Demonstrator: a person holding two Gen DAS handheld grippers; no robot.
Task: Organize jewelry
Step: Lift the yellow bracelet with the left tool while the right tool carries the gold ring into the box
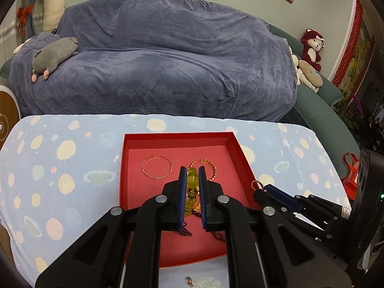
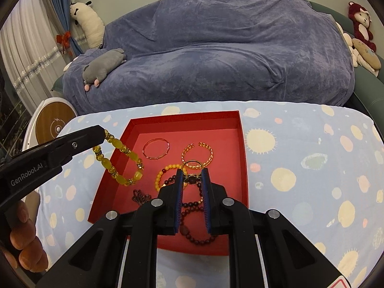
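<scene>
A red tray (image 1: 177,141) (image 2: 242,148) lies on the spotted cloth. My left gripper (image 1: 192,169) (image 2: 104,132) is shut on a yellow bead bracelet (image 1: 192,182) (image 2: 120,160), which hangs over the tray's left side. My right gripper (image 2: 192,171) (image 1: 260,188) is shut on a gold ring (image 2: 192,165) (image 1: 255,184) above the tray. In the tray lie a thin gold bangle (image 2: 156,148) (image 1: 157,167), an open gold cuff (image 2: 198,154) (image 1: 210,168), a yellow bead strand (image 2: 163,172), dark red beads (image 2: 194,216) and a dark chain (image 2: 140,196).
A small gold piece (image 1: 189,281) lies on the cloth in front of the tray. A sofa under a blue blanket (image 1: 156,60) stands behind the table with a grey plush (image 1: 54,56). A round wooden stool (image 2: 54,122) is at left.
</scene>
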